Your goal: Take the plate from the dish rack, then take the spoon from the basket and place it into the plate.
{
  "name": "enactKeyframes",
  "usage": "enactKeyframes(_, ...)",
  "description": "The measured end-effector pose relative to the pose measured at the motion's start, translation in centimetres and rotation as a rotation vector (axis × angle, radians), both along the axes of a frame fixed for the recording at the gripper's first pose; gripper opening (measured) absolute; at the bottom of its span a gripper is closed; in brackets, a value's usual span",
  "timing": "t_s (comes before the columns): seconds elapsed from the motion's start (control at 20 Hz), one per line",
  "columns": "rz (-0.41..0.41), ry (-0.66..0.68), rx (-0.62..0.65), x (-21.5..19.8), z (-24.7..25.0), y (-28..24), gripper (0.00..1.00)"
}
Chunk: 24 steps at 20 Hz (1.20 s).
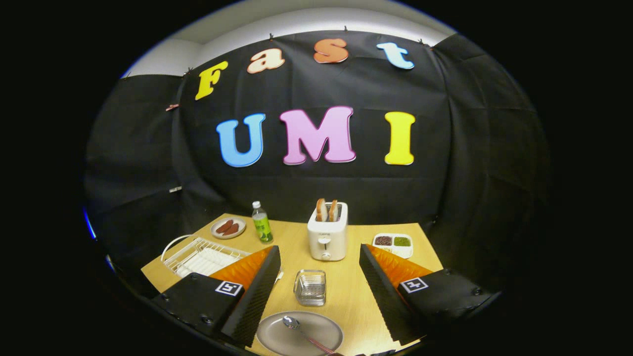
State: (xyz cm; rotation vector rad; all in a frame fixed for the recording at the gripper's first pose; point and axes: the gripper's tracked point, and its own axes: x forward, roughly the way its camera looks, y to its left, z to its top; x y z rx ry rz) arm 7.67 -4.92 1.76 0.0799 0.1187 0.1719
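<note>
The claw [319, 291] is held wide open above the wooden bench [351, 296], and nothing is gripped between its fingers. Nearest the camera, between the two fingers, a grey plate [277, 341] is seen lying flat on the bench. The spoon [302, 333] is found inside the plate, with its bowl toward the plate's middle and its patterned handle running out over the near rim. Just beyond the plate, also between the fingers, a small clear basket [310, 287] is seen standing upright. To the left, partly hidden behind the left finger, a white wire dish rack [198, 257] is located at the bench edge. Further back, past the basket, a white toaster [327, 233] is positioned with two slices of bread [327, 210] upright in its slots. To its left a bottle with a green label [261, 223] is set, and beyond that a small plate carrying sausages [228, 228]. To the right of the toaster, a white divided tray [392, 244] holding dark and green contents is placed near the far edge.
</note>
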Motion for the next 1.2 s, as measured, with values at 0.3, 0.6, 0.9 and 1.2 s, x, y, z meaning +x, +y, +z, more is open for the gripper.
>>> enactKeyframes(0.3,-0.22,-0.058,0.091,-3.0,4.4,-1.1,0.99)
enactKeyframes(0.6,-0.225,-0.106,0.188,-3.6,6.1,3.6,0.99)
enactKeyframes(0.9,-0.231,-0.169,0.041,-4.5,5.9,7.2,0.99)
enactKeyframes(1.2,-0.218,-0.165,0.029,-4.8,5.0,9.6,0.99)
